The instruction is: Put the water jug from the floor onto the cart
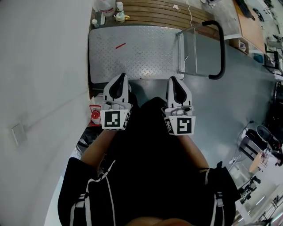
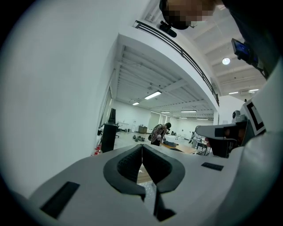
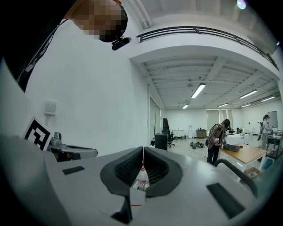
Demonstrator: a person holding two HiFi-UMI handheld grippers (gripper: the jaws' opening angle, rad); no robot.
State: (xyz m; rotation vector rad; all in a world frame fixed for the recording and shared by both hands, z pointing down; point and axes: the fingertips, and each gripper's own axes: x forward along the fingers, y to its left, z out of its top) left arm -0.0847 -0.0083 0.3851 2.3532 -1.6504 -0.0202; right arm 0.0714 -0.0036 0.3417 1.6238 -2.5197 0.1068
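A flat metal cart (image 1: 141, 57) with a diamond-plate deck lies on the grey floor ahead of me, its black handle (image 1: 219, 48) at the right. A clear jug with a red label (image 1: 105, 6) stands beyond the cart's far left corner; in the right gripper view it shows small through the jaws as the jug (image 3: 142, 178). My left gripper (image 1: 119, 76) and right gripper (image 1: 173, 78) hover side by side over the cart's near edge, both shut and empty. Each own view shows the left gripper (image 2: 142, 145) and the right gripper (image 3: 143, 148) with their tips touching.
A white wall runs along the left. A red-capped container (image 1: 95, 115) sits on the floor by the wall, next to my left gripper. A wooden platform (image 1: 163, 13) lies behind the cart. A person (image 3: 216, 141) stands at a distant table, and equipment crowds the right edge.
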